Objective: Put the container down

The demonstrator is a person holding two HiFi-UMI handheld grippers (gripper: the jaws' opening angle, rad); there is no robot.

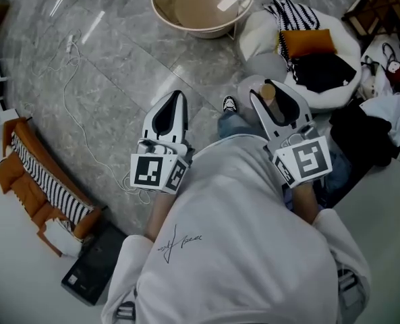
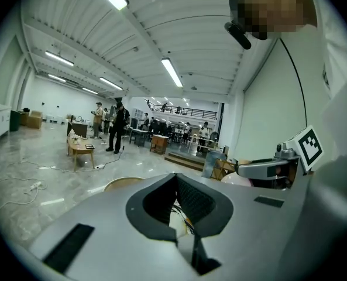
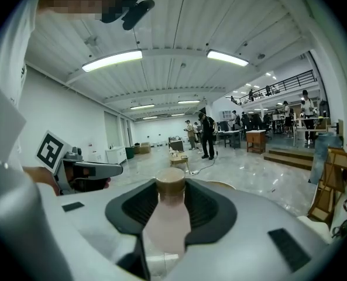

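Observation:
The container [image 3: 166,218] is a pale pink bottle with a tan cap, and my right gripper [image 3: 170,187] is shut on it. In the head view the cap [image 1: 268,92] pokes out at the tip of the right gripper [image 1: 262,97], held at waist height above the grey marble floor. My left gripper [image 1: 178,97] is level with it on the left, shut with nothing between its fingers. The left gripper view shows its dark pads [image 2: 157,202] meeting and the right gripper [image 2: 267,170] off to the side.
A big beige basin [image 1: 203,4] stands on the floor ahead. A white cushion [image 1: 334,93] with clothes piled on it lies to the right. Orange and striped cloth [image 1: 38,181], a black box [image 1: 95,262] and a white cable [image 1: 71,93] lie left. People stand far off by a low table [image 2: 79,148].

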